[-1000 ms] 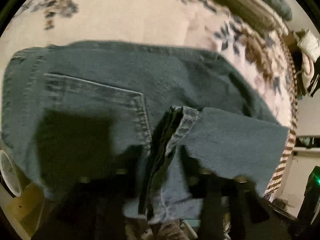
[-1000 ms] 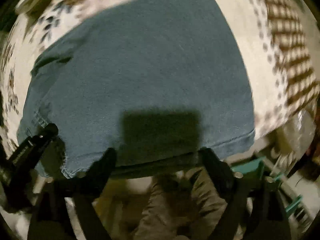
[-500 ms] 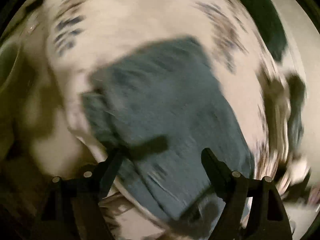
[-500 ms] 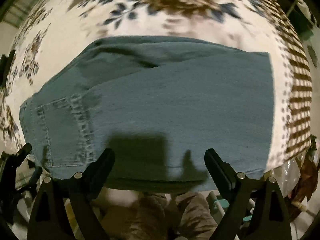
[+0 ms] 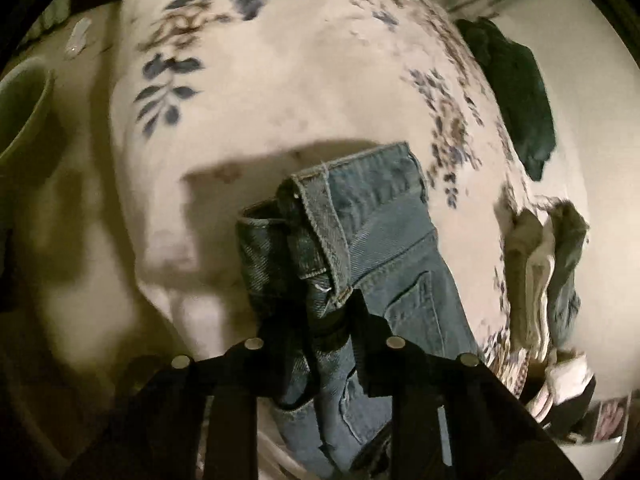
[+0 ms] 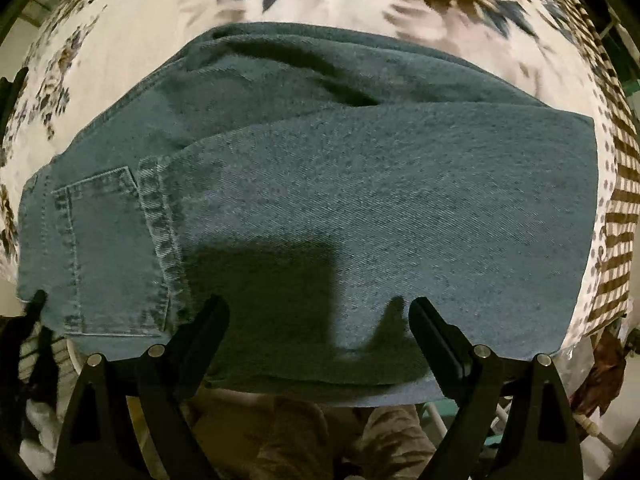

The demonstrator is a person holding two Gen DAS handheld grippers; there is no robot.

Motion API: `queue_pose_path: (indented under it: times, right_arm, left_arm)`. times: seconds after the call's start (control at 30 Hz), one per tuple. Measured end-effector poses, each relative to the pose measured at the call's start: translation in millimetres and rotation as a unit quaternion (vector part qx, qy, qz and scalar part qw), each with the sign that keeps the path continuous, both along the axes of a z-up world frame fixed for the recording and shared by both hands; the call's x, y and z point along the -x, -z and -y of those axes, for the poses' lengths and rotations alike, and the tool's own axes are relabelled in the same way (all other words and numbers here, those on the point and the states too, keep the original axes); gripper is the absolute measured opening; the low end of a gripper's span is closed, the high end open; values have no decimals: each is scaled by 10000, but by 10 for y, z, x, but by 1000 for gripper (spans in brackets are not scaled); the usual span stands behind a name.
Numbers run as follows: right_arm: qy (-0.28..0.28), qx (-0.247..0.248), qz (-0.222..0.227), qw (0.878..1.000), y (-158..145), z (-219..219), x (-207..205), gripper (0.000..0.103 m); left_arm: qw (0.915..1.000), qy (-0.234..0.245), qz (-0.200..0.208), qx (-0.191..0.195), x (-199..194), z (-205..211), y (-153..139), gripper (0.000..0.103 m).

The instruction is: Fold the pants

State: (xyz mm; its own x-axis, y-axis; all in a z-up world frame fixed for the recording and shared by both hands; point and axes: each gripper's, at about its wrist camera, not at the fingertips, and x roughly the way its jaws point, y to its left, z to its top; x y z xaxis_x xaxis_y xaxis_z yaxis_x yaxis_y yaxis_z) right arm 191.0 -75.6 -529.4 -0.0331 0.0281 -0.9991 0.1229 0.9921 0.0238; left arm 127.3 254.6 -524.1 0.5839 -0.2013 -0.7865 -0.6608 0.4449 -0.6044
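Blue denim pants (image 6: 320,184) lie folded on the floral bed cover, back pocket at the left, a leg laid across on top. My right gripper (image 6: 318,312) is open and empty over the near edge of the pants. In the left wrist view, my left gripper (image 5: 340,320) is shut on the waistband corner of the pants (image 5: 360,232) and holds it bunched up above the bed. The left gripper's dark tip also shows at the far left of the right wrist view (image 6: 34,308).
The floral bed cover (image 5: 288,72) spreads beyond the pants. A dark green garment (image 5: 516,92) lies at its far right edge. A stack of folded clothes (image 5: 548,272) sits at the right. A green round container (image 5: 24,108) stands left of the bed.
My left gripper was open half a second ago; now it is shut on the waistband corner, lifted. My right gripper has drawn back slightly, staying open.
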Motion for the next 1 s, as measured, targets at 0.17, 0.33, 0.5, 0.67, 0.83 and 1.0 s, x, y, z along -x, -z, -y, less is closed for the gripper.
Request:
queue_pose_path:
  times: [0.17,0.33,0.5,0.67,0.83,1.0]
  right_arm:
    - [37,-150,-48,9999,145,51,145,93]
    - [-57,-260,-65,9996,278,210,197,93]
    - [90,-357,-118,9993,353,337,212,93]
    - [185,-383,79,9991,289,539,302,93]
    - [509,-472,357,9969,126,918,439,93]
    - [977,-288,756,9919,-56,1465,666,93]
  left_arm:
    - [9917,-696,158,1069,0,-228,511,44]
    - [9946,-689,112,766,-40,-160,432,48]
    - [9993,-362,66,100,-107,-50,141,17]
    - [9944,475,698,-637,-163,332,-642,15]
    - [9678,1707,1293,-1323,-295,1148,-1371,14]
    - [9264,2900,1516,-1863,-374,2138,-1568,14]
